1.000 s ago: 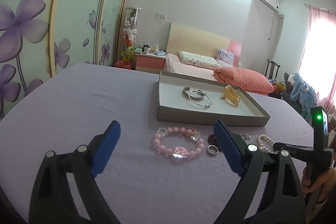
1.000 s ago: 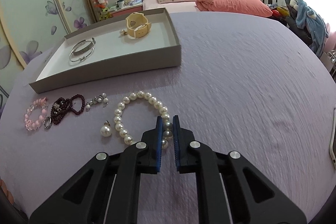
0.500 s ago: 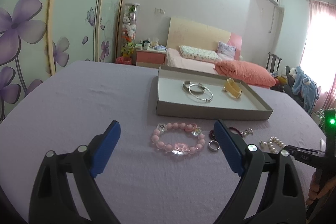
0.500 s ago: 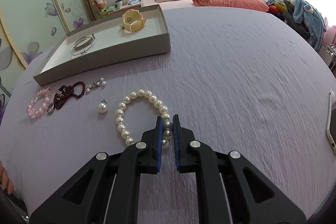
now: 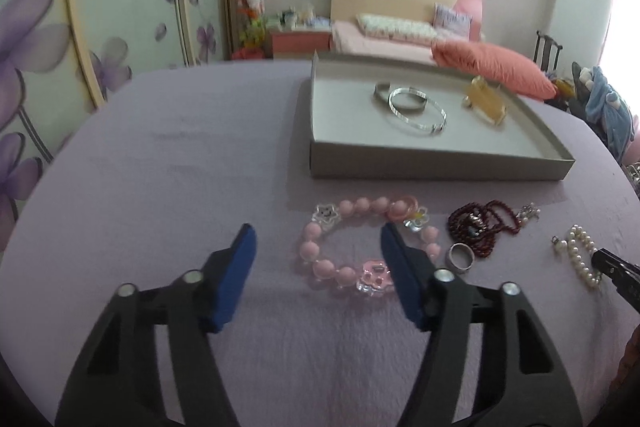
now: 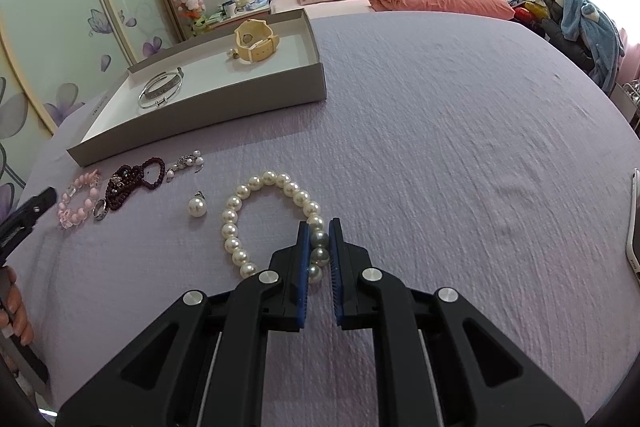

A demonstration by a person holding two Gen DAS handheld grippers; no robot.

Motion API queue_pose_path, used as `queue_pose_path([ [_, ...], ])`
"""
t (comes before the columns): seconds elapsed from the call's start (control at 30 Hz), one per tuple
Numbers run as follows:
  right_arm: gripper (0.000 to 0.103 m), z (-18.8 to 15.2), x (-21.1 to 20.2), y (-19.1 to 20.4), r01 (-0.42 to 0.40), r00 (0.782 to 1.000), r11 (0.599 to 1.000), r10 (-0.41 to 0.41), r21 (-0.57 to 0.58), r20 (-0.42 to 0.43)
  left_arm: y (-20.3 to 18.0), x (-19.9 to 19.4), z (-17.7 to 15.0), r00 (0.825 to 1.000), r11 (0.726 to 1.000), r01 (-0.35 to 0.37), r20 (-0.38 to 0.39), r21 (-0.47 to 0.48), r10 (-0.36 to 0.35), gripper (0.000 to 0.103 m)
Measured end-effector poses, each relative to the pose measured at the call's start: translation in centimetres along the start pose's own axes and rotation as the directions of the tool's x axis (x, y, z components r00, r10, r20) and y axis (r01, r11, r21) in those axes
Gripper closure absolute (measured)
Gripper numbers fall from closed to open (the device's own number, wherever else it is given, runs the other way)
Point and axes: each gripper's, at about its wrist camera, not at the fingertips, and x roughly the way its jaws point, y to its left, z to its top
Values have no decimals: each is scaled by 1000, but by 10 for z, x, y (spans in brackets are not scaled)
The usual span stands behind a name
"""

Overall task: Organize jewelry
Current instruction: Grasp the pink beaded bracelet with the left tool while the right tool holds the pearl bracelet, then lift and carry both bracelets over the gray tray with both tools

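A pink bead bracelet (image 5: pixel 362 205) lies on the lilac cloth in front of the grey tray (image 5: pixel 436 165). My left gripper (image 5: pixel 318 253) hangs low over it with its jaws closing. The bracelet's left half sits between the blue pads (image 5: pixel 240 267), the right finger covers its middle, and neither pad touches it. To the right, my right gripper (image 6: pixel 319 247) is shut on the near side of a white pearl bracelet (image 6: pixel 230 217), which rests on the cloth. The tray holds silver bangles (image 5: pixel 416 107) and a yellow watch (image 5: pixel 488 103).
Between the two bracelets lie a silver ring (image 5: pixel 460 257), a dark red bead strand (image 5: pixel 480 227), a small earring (image 6: pixel 186 161) and a single pearl pendant (image 6: pixel 197 206). A phone (image 6: pixel 634 227) sits at the cloth's right edge. A bed and a wardrobe stand behind.
My left gripper has come forward and down over the pink bracelet, and its jaws have narrowed. The right gripper has kept its grip on the pearl bracelet.
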Motion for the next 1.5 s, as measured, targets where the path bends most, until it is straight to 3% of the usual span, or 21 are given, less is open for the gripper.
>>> queue_pose_path([
  [0.17,92,0,-1,-1,-6,1000,1000,6,4,0,4,19,0,995,1000,10,-95,-4,-10,56],
  [0.37,92,0,-1,-2,-8,1000,1000,8,6,0,-2,20,3,994,997,-27,-107,66,34,59],
  [0.6,92,0,-2,-5,-13,1000,1000,13,9,-1,-5,21,7,990,996,-23,-139,91,35,59],
  [0.67,92,0,-2,-4,-14,1000,1000,14,10,-1,-6,21,7,990,995,-8,-138,98,22,66],
  [0.73,92,1,-3,-4,-15,1000,1000,15,11,-1,-11,18,5,991,993,0,-131,120,16,88],
  [1.07,92,1,-3,-7,-17,1000,1000,17,12,-1,-6,7,-2,995,993,44,-91,109,-34,90],
  [1.5,92,1,-3,-7,-17,1000,1000,17,14,-1,-1,-41,-4,988,987,140,56,85,-145,90],
])
